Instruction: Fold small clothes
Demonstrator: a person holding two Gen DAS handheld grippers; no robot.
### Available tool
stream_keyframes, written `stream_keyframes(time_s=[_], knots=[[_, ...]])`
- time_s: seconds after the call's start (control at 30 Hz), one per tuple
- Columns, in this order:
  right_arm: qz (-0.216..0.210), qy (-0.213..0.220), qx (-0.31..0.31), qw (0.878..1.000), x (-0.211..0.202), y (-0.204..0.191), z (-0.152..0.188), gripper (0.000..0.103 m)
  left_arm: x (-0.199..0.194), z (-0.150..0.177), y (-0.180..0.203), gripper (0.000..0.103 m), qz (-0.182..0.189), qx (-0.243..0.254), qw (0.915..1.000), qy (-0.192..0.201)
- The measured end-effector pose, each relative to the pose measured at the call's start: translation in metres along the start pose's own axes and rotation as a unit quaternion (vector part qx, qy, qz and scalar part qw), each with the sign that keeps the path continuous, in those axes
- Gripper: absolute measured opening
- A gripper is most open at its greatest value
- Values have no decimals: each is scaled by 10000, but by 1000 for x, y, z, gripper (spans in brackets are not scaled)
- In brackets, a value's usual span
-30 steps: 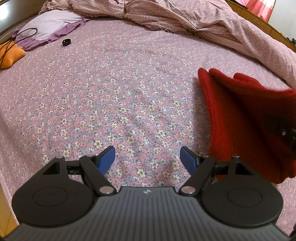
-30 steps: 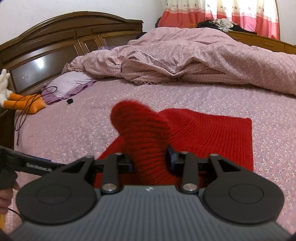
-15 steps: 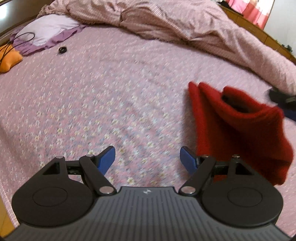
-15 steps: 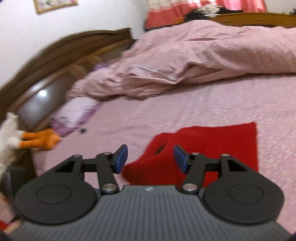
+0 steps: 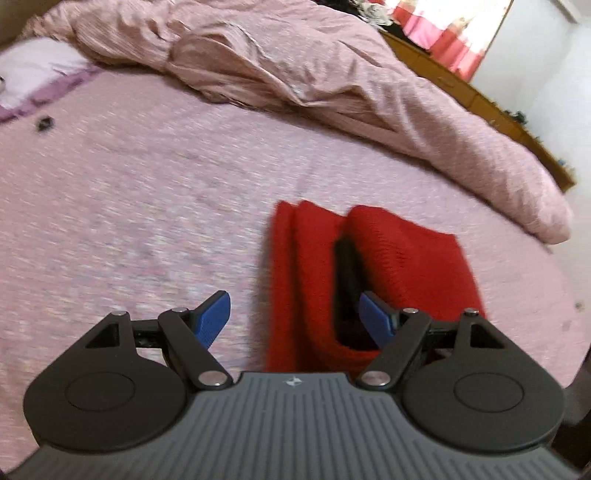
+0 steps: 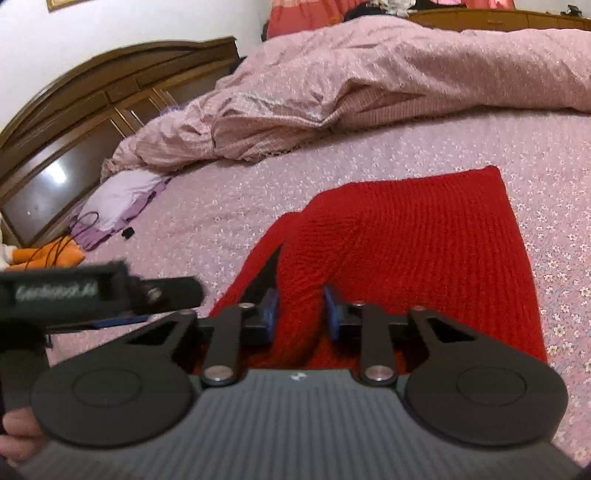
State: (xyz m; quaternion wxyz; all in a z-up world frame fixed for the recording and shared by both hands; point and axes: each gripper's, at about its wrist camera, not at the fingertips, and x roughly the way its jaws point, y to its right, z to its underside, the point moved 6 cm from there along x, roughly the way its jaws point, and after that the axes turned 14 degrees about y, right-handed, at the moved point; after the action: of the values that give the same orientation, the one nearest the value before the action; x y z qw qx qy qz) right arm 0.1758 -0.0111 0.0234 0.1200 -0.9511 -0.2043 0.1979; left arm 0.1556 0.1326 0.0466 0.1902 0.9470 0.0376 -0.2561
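dark wooden headboard (image 6: pixel 92 107), white wall (image 6: pixel 129 22)

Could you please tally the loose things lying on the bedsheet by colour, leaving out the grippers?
Red: 1, the knitted garment
Pink: 1, the rumpled quilt
Lilac: 1, the pillow
Orange: 1, the soft toy
Black: 1, a small object
Total: 5

The red garment (image 6: pixel 424 240) is a coarse ribbed knit, matt. The bed (image 6: pixel 461 144) wears thin flower-printed cotton; the quilt (image 6: pixel 369 74) looks crinkled and soft. The headboard (image 6: pixel 74 122) is glossy dark wood. Both grippers' bodies are matt black plastic with ribbed blue pads (image 5: pixel 214 317).
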Motion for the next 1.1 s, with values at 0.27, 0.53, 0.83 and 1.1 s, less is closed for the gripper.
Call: stream_keyframes(time_s=[0.27, 0.53, 0.83, 1.1], knots=[[-318, 436, 500, 9973, -8, 11, -1, 22, 28, 11, 15, 58, 200, -44, 9997, -123], [-763, 834, 712, 9910, -20, 4, -14, 21, 16, -3, 23, 20, 705, -303, 9970, 115], [-1059, 782, 528, 9899, -10, -27, -16, 21, 4, -15, -11, 20, 315, -116, 9991, 252], [-1074, 483, 553, 9915, 3, -27, 3, 25, -3, -13, -27, 22, 59, -118, 9996, 266]])
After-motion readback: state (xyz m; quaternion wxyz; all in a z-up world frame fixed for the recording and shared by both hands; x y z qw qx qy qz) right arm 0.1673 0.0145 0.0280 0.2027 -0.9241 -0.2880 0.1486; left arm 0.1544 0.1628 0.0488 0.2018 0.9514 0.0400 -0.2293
